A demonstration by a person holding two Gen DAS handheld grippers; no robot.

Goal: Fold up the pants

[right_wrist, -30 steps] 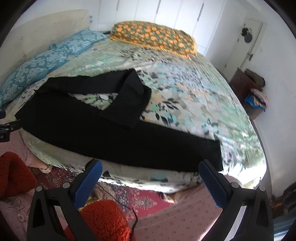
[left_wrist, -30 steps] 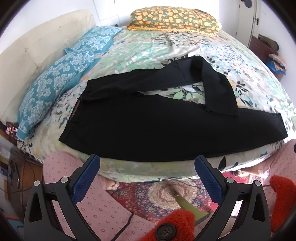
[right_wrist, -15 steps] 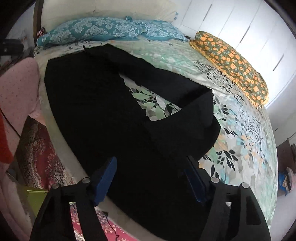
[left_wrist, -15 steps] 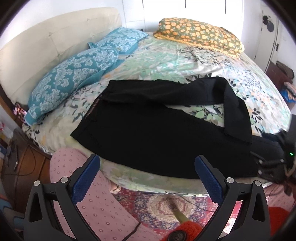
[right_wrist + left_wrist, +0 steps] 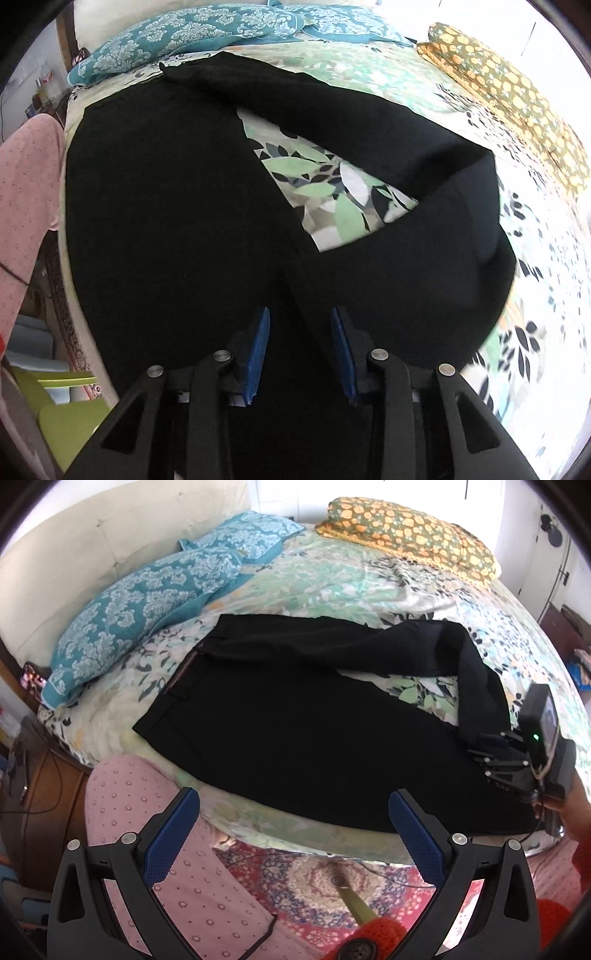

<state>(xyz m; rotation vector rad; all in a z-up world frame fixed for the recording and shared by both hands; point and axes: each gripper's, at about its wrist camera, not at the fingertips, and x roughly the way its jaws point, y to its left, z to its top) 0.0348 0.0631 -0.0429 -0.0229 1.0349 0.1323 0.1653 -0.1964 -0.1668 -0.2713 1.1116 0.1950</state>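
Black pants (image 5: pixel 295 716) lie spread on a floral bedsheet (image 5: pixel 332 579), waistband at the left. The far leg bends back over the near leg at the right. My left gripper (image 5: pixel 293 830) is open and empty, held off the bed's near edge. My right gripper (image 5: pixel 301 350) is low over the pants (image 5: pixel 166 221) where the bent leg's hem crosses the near leg. Its jaws are narrowed with black cloth between the blue pads (image 5: pixel 258 350). It also shows in the left wrist view (image 5: pixel 495 753) at the hem.
Two teal patterned pillows (image 5: pixel 147 602) and a cream headboard (image 5: pixel 92 535) are at the left. An orange-flowered pillow (image 5: pixel 410 528) lies at the far side. A patterned rug (image 5: pixel 325 878) and my pink-clad leg (image 5: pixel 147 849) are below the bed edge.
My right gripper moved down onto the pants and its jaws narrowed around the bent leg's hem. My left gripper drew closer to the bed, still open.
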